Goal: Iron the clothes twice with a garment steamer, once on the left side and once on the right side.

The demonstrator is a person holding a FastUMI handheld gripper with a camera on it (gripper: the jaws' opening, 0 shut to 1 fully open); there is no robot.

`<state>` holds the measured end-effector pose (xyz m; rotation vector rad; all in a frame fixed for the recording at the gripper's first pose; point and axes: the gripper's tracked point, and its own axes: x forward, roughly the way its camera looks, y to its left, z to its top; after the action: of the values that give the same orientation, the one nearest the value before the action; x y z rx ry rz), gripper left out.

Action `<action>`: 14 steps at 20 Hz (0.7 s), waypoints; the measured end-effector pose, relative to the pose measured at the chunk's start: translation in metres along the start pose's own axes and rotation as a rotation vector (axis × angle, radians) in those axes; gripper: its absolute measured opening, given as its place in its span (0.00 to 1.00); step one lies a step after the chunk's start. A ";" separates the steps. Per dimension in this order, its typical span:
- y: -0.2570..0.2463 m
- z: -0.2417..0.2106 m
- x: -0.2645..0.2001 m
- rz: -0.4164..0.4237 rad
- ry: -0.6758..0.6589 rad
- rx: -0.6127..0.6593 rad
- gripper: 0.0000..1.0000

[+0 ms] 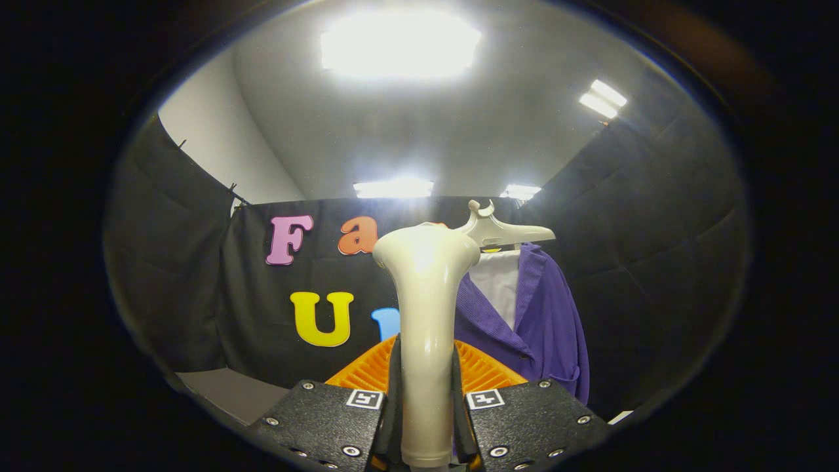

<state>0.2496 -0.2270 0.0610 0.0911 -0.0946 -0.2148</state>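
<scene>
My gripper [426, 393] is shut on the cream handle of the garment steamer [426, 288], which stands upright between the fingers with its wide head at the top. Beyond the steamer and slightly right hangs a purple shirt [537, 321] over a white inner layer, on a pale hanger [501, 231]. The steamer's handle hides the shirt's left side. The steamer head is apart from the cloth, nearer to me.
An orange ribbed piece [482, 370] shows just ahead of the fingers, behind the handle. Black cloth walls enclose the booth on the left, back and right. A grey table surface [229, 393] lies low on the left. Bright ceiling lights shine overhead.
</scene>
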 end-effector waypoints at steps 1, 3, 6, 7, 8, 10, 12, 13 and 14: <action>-0.005 -0.004 0.009 -0.012 0.005 -0.003 0.31; -0.013 -0.011 0.028 -0.030 0.015 0.005 0.31; -0.021 -0.025 0.054 -0.041 0.027 0.003 0.32; -0.025 -0.032 0.061 -0.046 0.036 -0.001 0.31; -0.028 -0.039 0.067 -0.049 0.046 -0.001 0.32; -0.034 -0.054 0.077 -0.055 0.064 0.005 0.32; -0.042 -0.068 0.084 -0.070 0.084 0.004 0.32; -0.046 -0.077 0.087 -0.077 0.097 0.005 0.32; -0.047 -0.085 0.089 -0.078 0.110 0.008 0.32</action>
<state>0.3348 -0.2852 -0.0204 0.1145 0.0180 -0.2872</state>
